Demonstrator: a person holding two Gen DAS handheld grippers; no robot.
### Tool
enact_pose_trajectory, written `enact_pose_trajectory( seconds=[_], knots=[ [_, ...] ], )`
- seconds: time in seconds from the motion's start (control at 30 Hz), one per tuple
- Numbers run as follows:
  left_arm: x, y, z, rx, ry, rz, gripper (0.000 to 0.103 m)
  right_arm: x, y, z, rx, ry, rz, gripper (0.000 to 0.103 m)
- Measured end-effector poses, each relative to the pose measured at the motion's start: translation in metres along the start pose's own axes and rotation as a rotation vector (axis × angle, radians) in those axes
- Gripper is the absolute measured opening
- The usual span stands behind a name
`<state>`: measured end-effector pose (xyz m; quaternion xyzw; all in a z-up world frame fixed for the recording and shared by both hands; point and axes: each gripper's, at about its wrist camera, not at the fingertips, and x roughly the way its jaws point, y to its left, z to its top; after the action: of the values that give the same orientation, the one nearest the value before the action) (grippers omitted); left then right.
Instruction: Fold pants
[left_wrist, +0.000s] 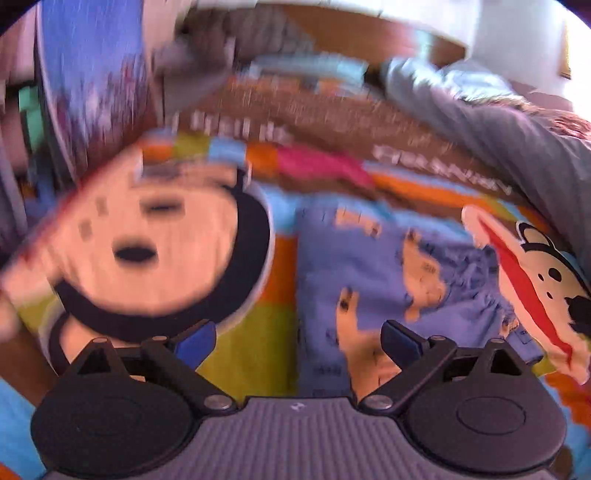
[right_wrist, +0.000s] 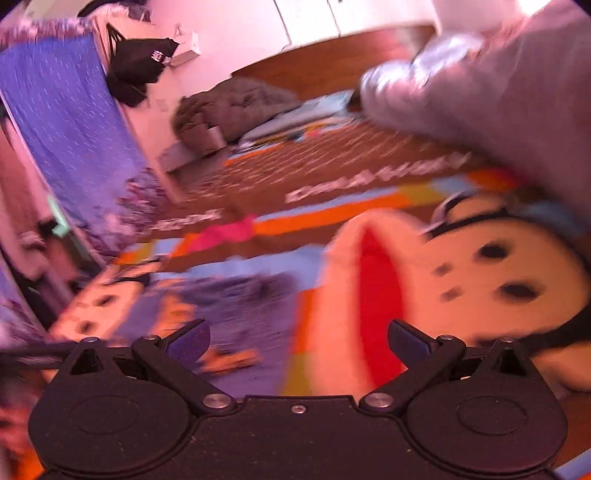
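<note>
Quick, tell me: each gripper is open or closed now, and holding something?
Left gripper: open, holding nothing; the purple patterned pants lie beyond it.
Right gripper: open, holding nothing.

My pants (left_wrist: 369, 258), purple-blue with orange cartoon prints, lie crumpled and blurred on the bright cartoon bedspread (left_wrist: 258, 350).

Left gripper (left_wrist: 298, 341): grey ribbed body plate between two round black discs, each with a faint raised circle. Black angled link arms pinned with silver screws, ending in blue finger pads (left_wrist: 400, 341). Small pale mark at the plate's top edge, too small to read. Right gripper (right_wrist: 298, 341): same black discs, links and silver screws, but a darker, seemingly black body plate with one small screw at centre; pads blue.
</note>
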<state>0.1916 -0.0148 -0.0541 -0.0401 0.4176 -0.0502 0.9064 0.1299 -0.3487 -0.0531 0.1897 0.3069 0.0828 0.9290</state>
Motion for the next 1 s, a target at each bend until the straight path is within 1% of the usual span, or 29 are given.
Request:
enact_pose_trajectory(
  seconds=[0.03,0.07,0.13,0.2,0.23,0.27,0.3,0.37,0.43,0.5,0.57,0.6,0.7,0.73,0.77,0.8,0.9,1.0],
  knots=[
    [0.004,0.002,0.002,-0.008,0.042,-0.010,0.098,0.005,0.005,-0.001,0.035,0.021,0.040,0.102],
    [0.006,0.004,0.004,-0.005,0.060,-0.019,0.099,0.010,0.011,-0.001,0.047,0.037,0.055,0.102],
    [0.006,0.007,0.003,0.005,0.058,-0.026,0.100,0.021,0.023,0.000,0.036,0.054,0.056,0.099],
    [0.006,0.008,0.002,0.023,0.060,-0.029,0.101,0.032,0.032,0.000,0.032,0.068,0.056,0.086],
    [0.006,0.009,0.001,0.028,0.062,-0.034,0.102,0.037,0.035,-0.001,0.042,0.082,0.063,0.082],
    [0.008,0.010,0.001,0.030,0.066,-0.039,0.102,0.041,0.038,-0.002,0.057,0.096,0.072,0.075],
    [0.008,0.011,0.001,0.031,0.070,-0.046,0.102,0.043,0.039,-0.005,0.072,0.104,0.078,0.072],
    [0.011,0.008,0.002,0.031,0.076,-0.053,0.102,0.048,0.039,-0.012,0.108,0.121,0.072,0.071],
    [0.010,0.006,0.002,0.028,0.080,-0.058,0.102,0.051,0.032,-0.015,0.153,0.132,0.055,0.064],
    [0.010,0.004,0.002,0.020,0.084,-0.065,0.102,0.050,0.022,-0.015,0.221,0.119,0.051,0.055],
    [0.011,0.004,0.003,0.020,0.089,-0.068,0.102,0.051,0.019,-0.015,0.250,0.124,0.040,0.053],
    [0.011,0.003,0.003,0.020,0.091,-0.067,0.102,0.052,0.021,-0.015,0.249,0.127,0.037,0.054],
    [0.011,0.004,0.005,0.017,0.091,-0.075,0.102,0.055,0.031,-0.012,0.223,0.125,0.007,0.053],
    [0.011,0.005,0.005,0.016,0.092,-0.076,0.102,0.056,0.034,-0.013,0.216,0.123,-0.014,0.049],
    [0.011,0.005,0.005,0.014,0.092,-0.076,0.102,0.056,0.037,-0.013,0.213,0.124,-0.035,0.037],
    [0.011,0.006,0.005,0.011,0.092,-0.076,0.102,0.058,0.038,-0.013,0.207,0.130,-0.053,0.030],
    [0.007,0.010,0.007,-0.011,0.089,-0.080,0.102,0.049,0.049,-0.014,0.137,0.093,-0.081,0.021],
    [0.001,0.015,0.009,-0.031,0.064,-0.094,0.102,0.031,0.058,-0.010,0.076,0.047,-0.110,0.020]
  ],
)
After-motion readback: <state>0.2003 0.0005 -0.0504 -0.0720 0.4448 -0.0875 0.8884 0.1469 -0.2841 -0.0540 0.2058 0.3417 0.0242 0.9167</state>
